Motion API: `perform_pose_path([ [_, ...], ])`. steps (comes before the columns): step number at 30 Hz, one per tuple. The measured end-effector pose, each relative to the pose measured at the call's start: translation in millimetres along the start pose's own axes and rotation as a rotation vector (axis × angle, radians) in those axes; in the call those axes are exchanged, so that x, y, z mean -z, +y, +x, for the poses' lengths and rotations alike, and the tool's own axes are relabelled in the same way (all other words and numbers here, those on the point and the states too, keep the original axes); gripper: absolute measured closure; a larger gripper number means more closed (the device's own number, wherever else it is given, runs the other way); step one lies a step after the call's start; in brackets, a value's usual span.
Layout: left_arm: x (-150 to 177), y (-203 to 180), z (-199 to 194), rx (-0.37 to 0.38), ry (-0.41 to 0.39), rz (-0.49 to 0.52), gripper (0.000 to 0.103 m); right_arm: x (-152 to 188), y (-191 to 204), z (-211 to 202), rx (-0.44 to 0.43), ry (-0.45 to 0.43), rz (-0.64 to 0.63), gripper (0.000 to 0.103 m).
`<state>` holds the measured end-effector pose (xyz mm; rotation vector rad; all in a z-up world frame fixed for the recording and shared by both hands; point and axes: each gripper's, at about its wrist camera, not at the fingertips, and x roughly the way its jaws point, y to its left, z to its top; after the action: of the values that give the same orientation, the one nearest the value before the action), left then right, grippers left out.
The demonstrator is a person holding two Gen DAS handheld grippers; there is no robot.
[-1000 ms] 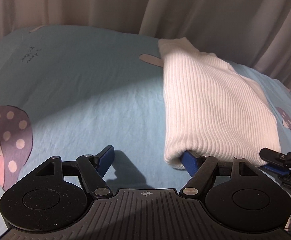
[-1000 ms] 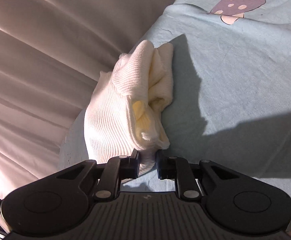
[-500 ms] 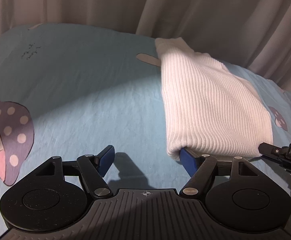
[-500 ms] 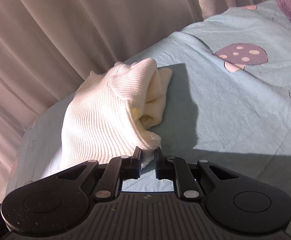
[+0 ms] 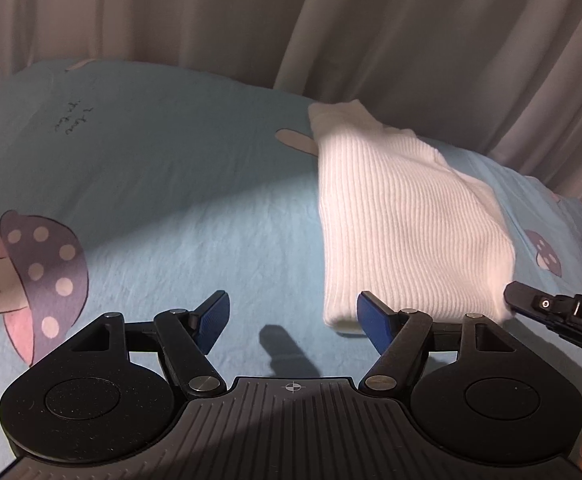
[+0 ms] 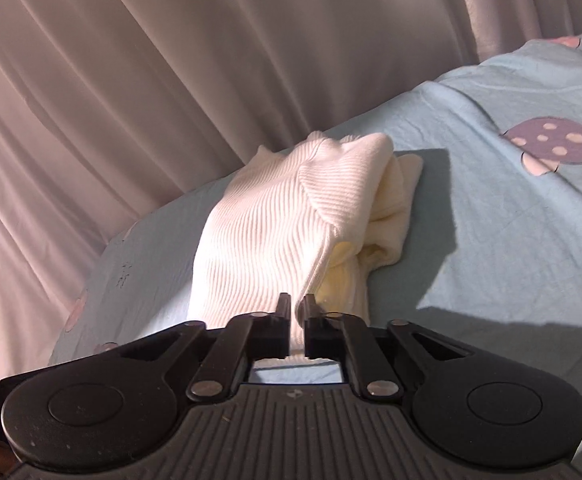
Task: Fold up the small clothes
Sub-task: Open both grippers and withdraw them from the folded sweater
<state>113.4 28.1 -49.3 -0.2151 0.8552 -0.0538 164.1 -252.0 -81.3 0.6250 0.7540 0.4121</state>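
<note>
Since 1 s ago both views have swung: right wrist cam now looks more level across the bed, and the garment's near end has shifted slightly right of the left claw.

Left to right in the left wrist view: left gripper (image 5: pixel 293 318) has its fingers spread wide with nothing between them, over bare blue mushroom-print sheet (image 5: pixel 171 200). Its right blue pad (image 5: pixel 373 320) sits just at the near left corner of the white ribbed garment (image 5: pixel 403 220), contact unclear. Garment lies folded on the sheet, long axis running away from the claws toward the curtain (image 5: pixel 331 20). Right gripper (image 6: pixel 298 314) enters at the far right, at the garment's near right corner.

Right wrist view: fingers pinched together on the garment's (image 6: pixel 275 216) near edge, with layers bunched up just beyond.

Judgement: left claw is offset left of the near edge, so it needs a small shift right to grab its corner.
</note>
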Motion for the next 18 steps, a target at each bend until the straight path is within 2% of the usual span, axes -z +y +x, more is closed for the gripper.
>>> perform_pose_path([
  [1, 0.1, -0.6, -0.7, 0.005, -0.001, 0.005, 0.027, 1.0, -10.3, 1.5, -0.057, 0.031, 0.083, 0.103],
  [2, 0.9, -0.6, -1.1, 0.008, -0.004, 0.006, 0.027, 2.7, -17.8, 3.7, -0.032, 0.051, 0.127, 0.103],
  [4, 1.6, 0.7, 0.8, 0.008, 0.004, 0.002, 0.027, 5.5, -25.7, 10.6, 0.166, 0.093, 0.101, 0.103],
  [6, 3.6, 2.0, 2.9, 0.010, 0.027, 0.001, 0.027, 7.7, -31.3, 6.4, 0.182, 0.093, 0.119, 0.103],
  [7, 4.9, 1.3, 3.4, 0.012, 0.039, 0.003, 0.027, 7.9, -29.4, 2.7, 0.201, 0.099, 0.119, 0.099],
  [10, 6.9, -2.6, 4.1, 0.010, 0.065, 0.035, 0.025, 9.7, -11.5, -13.5, 0.229, 0.093, 0.026, 0.094],
  [11, 7.0, -5.2, 4.1, 0.004, 0.077, 0.047, 0.023, 10.9, -5.8, -16.8, 0.248, 0.101, 0.009, 0.088],
  [12, 7.2, -8.2, 3.9, -0.003, 0.092, 0.060, 0.022, 12.3, 2.1, -19.5, 0.276, 0.113, -0.009, 0.071],
  [13, 7.3, -11.1, 3.4, -0.009, 0.102, 0.069, 0.020, 14.0, 8.6, -20.6, 0.301, 0.126, -0.021, 0.050],
  [14, 7.5, -14.7, 3.2, -0.023, 0.116, 0.080, 0.016, 14.6, 14.5, -21.7, 0.334, 0.147, -0.038, 0.041],
  [15, 7.4, -18.1, 3.3, -0.040, 0.129, 0.090, 0.014, 15.7, 20.9, -20.7, 0.359, 0.165, -0.058, 0.034],
  [18, 6.3, -28.9, 4.7, -0.109, 0.160, 0.123, 0.014, 14.2, 36.9, -15.5, 0.432, 0.206, -0.094, 0.025],
])
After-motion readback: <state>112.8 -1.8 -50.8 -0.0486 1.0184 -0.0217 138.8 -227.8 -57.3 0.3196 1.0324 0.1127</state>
